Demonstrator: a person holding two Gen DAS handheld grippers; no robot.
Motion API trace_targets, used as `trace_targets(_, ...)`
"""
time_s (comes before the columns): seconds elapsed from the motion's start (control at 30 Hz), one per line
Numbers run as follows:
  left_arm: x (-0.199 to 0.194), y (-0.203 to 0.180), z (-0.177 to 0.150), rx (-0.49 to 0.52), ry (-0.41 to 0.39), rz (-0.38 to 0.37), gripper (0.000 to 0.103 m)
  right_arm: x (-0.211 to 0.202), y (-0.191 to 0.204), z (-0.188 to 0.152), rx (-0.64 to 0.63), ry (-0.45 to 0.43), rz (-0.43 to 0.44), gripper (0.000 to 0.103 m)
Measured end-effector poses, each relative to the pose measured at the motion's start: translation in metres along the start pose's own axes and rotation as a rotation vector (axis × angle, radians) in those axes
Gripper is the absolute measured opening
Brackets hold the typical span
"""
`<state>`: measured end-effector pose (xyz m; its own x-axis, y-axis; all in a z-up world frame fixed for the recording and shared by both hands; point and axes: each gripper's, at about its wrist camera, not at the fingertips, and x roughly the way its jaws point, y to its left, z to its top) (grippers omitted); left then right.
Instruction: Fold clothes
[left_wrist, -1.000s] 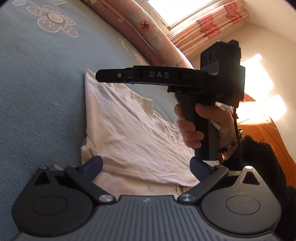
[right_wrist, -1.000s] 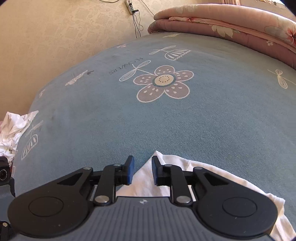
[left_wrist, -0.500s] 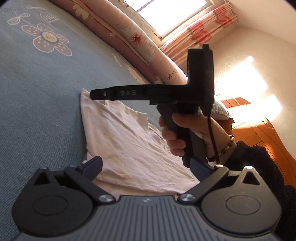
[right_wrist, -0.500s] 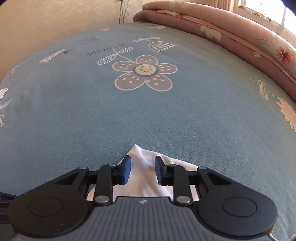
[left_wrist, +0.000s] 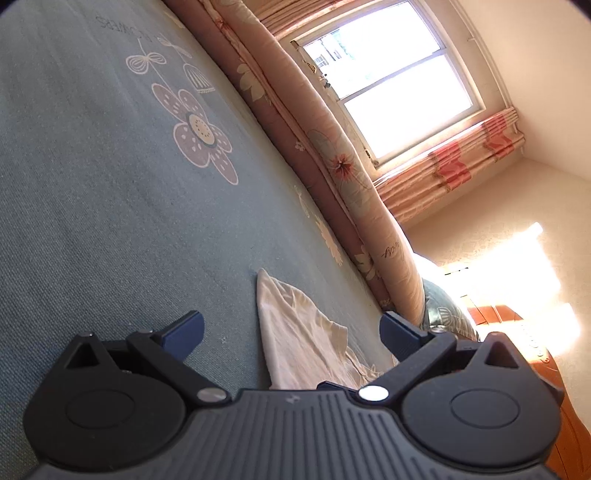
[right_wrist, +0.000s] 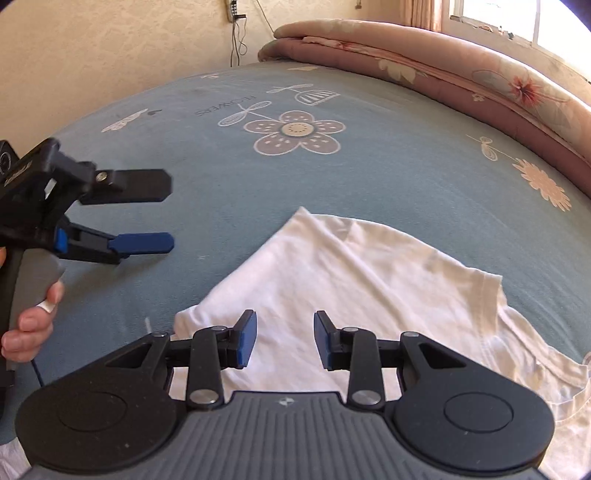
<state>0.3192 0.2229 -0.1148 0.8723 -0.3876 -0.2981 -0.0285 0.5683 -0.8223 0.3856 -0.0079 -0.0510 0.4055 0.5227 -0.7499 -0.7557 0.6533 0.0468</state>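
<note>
Landmark: the white T-shirt (right_wrist: 369, 280), which lies partly folded on the blue bedspread (right_wrist: 369, 177) and is free of both tools.

1. Left of the T-shirt, in the right wrist view, the left gripper (right_wrist: 168, 212) is held clear above the bedspread. A hand (right_wrist: 27, 325) wraps the pistol handle from below, with the fingers curled around the grip. The tool points roughly level toward the T-shirt, rolled so that one finger sits above the other. The jaws stand wide apart and hold nothing. In its own view, the left gripper (left_wrist: 291, 332) frames the T-shirt (left_wrist: 299, 339) between its blue pads without contact.

2. Directly over the near edge of the T-shirt, the right gripper (right_wrist: 283, 339) pitches steeply downward. Its jaws are opening. The cloth lies below the gap; neither pad presses on it.

3. Beyond the T-shirt, a flower print (right_wrist: 295, 131) marks the bedspread.

4. Right of and behind the T-shirt, a rolled pink quilt (right_wrist: 461, 70) runs along the far bed edge, under the window (left_wrist: 391, 81).
</note>
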Motion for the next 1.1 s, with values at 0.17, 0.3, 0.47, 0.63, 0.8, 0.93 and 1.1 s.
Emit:
trace_targets(0.17,0.001,0.002,0.0,-0.012,0.003,-0.013,0.1,0.029,0.024,0.006,-0.027,-0.013,-0.012,0.042)
trace_targets(0.3,0.0,0.001,0.0,-0.016,0.007,-0.018,0.101,0.028,0.023,0.016,0.041,-0.053,0.021,0.041)
trace_targets(0.47,0.001,0.002,-0.001,-0.03,0.013,-0.031,0.101,-0.006,0.026,0.001,0.077,-0.117,-0.034,0.041)
trace_targets(0.63,0.002,0.003,-0.001,-0.044,0.02,-0.043,0.101,-0.006,0.05,-0.025,0.037,-0.082,-0.071,0.041)
trace_targets(0.8,0.003,0.002,-0.002,-0.041,0.029,-0.05,0.101,-0.007,0.084,-0.028,-0.063,-0.095,-0.047,0.042)
trace_targets(0.93,0.003,0.002,-0.003,-0.04,0.032,-0.05,0.101,-0.024,0.066,-0.021,-0.008,-0.14,-0.09,0.042)
trace_targets(1.1,0.006,-0.001,-0.003,-0.02,0.044,-0.039,0.101,-0.007,0.011,-0.013,0.169,-0.125,-0.167,0.046)
